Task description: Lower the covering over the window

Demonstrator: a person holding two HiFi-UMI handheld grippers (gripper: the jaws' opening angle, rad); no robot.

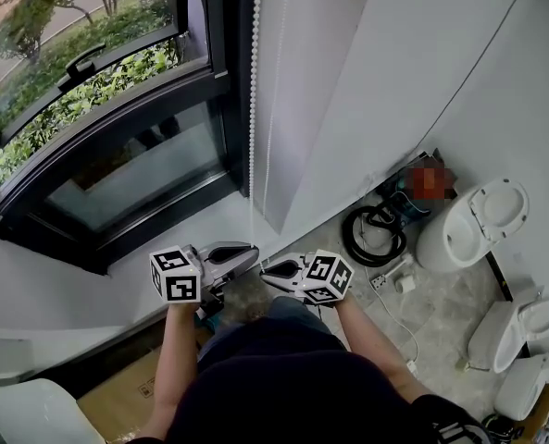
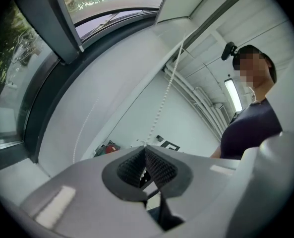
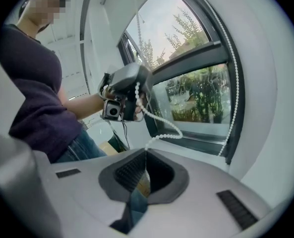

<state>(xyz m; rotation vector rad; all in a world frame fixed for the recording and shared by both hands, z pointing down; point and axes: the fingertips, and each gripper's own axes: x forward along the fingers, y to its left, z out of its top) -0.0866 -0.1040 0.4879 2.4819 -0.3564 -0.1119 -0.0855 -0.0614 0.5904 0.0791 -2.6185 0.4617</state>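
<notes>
Left gripper [image 2: 146, 148] and right gripper [image 3: 146, 152], both clamped on the bead chain [image 3: 162, 121], appear mid-pull; next, regrip higher and draw down.

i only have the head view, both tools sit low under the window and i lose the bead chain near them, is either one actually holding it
Observer: Yes. In the left gripper view the left tool is shut on the bead chain, and beads show inside its closed jaws.
Operator: and the right one
Observer: In the right gripper view the right tool is also shut, and the chain runs into its tip.
Operator: is the chain tight between them
Observer: No. In the right gripper view, the stretch from the left tool to the right tool hangs in a slack curve.
</notes>
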